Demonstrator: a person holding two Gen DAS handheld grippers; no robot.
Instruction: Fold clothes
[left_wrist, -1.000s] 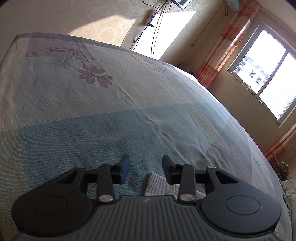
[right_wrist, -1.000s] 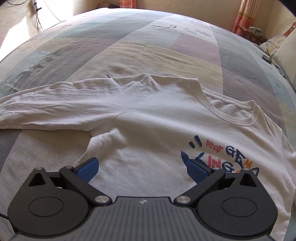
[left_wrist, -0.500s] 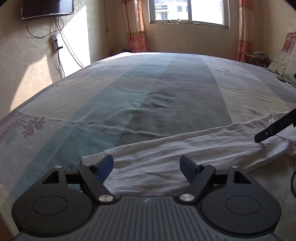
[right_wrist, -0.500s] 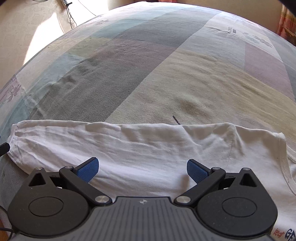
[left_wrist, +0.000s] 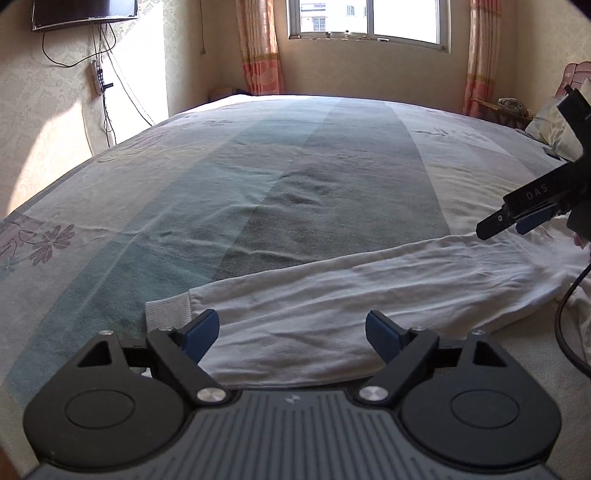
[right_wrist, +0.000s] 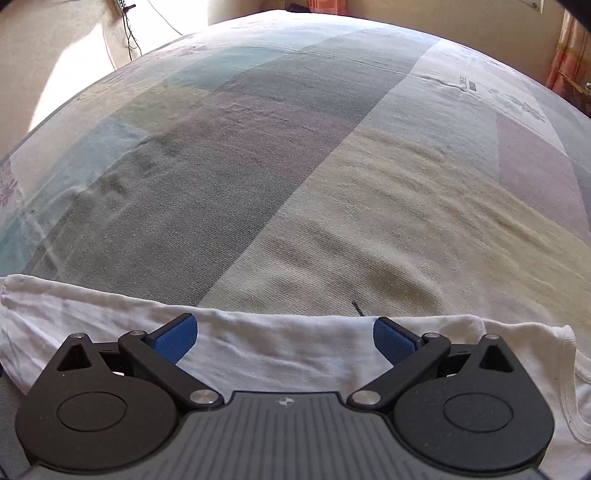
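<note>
Sunlit bedroom, big striped bed (left_wrist: 295, 177): a white shirt (right_wrist: 280, 354) lies flat on it, sleeve (left_wrist: 332, 291) stretched out, no fold made yet. Left gripper (left_wrist: 291, 332), jaws just opened wide, hovers by the cuff (left_wrist: 168, 308); right gripper (right_wrist: 284, 339) gapes empty above the shoulder.

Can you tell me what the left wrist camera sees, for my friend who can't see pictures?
The open left gripper hovers over a white shirt sleeve stretched flat across a striped bedspread, its cuff nearest. The right gripper pokes in from the right, with a window behind.
</note>
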